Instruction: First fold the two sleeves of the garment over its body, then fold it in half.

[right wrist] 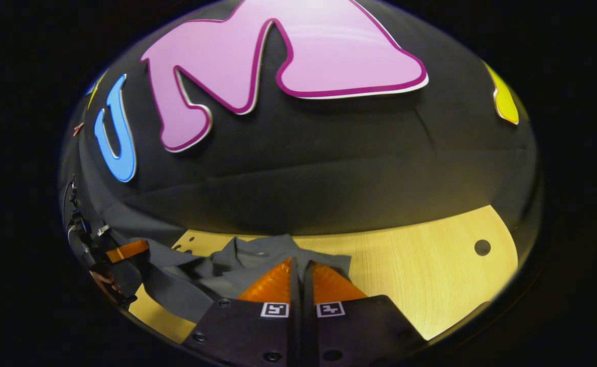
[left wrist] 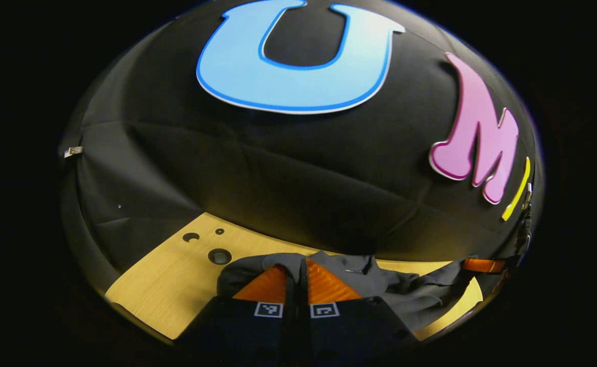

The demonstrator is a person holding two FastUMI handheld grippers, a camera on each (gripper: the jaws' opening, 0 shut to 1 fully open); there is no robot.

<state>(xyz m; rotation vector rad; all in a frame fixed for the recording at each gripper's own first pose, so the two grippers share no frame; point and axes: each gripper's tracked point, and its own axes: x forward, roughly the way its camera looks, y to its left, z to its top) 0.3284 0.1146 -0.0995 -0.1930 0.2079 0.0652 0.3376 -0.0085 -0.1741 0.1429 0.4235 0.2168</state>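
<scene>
The grey garment [left wrist: 380, 285] lies bunched on the wooden table [left wrist: 166, 290]. The left gripper [left wrist: 301, 278] and the right gripper [right wrist: 298, 275] each have their fingers closed together, pinching cloth, presumably to carry an edge over for a fold.
</scene>
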